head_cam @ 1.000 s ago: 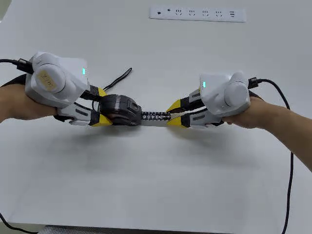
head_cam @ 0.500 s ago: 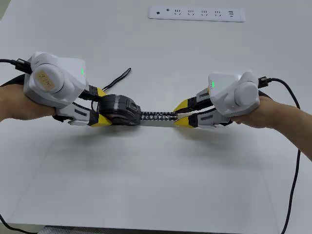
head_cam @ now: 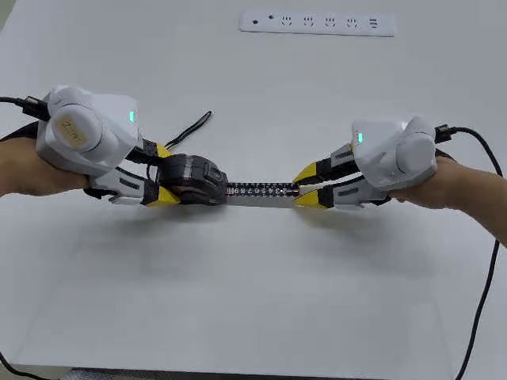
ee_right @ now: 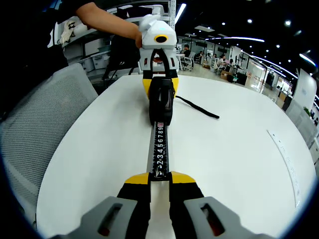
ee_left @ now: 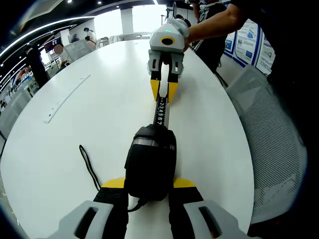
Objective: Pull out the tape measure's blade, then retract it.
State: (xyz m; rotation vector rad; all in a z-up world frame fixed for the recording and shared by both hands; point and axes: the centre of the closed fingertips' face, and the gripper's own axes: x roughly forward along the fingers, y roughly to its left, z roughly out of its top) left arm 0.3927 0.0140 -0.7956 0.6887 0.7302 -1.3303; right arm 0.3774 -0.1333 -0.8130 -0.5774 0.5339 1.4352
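A black tape measure (head_cam: 192,179) hangs just above the white table, held in my left gripper (head_cam: 164,180), which is shut on its case (ee_left: 150,162). Its blade (head_cam: 261,191) runs out to the right, black with white numbers. My right gripper (head_cam: 305,190) is shut on the blade's end. In the right gripper view the blade (ee_right: 159,147) stretches from the yellow-tipped jaws to the case (ee_right: 161,99), numbers 2 to 9 showing. In the left gripper view the blade (ee_left: 160,110) leads to the right gripper (ee_left: 164,91). A black wrist strap (head_cam: 192,127) trails from the case.
A white power strip (head_cam: 318,23) lies at the table's far edge. A black cable (head_cam: 482,273) runs down from the right gripper along the table's right side. Grey mesh chairs (ee_left: 271,124) stand beside the table.
My right gripper has moved to the right with the blade's end, so more blade is out of the case. The left gripper and case have stayed put.
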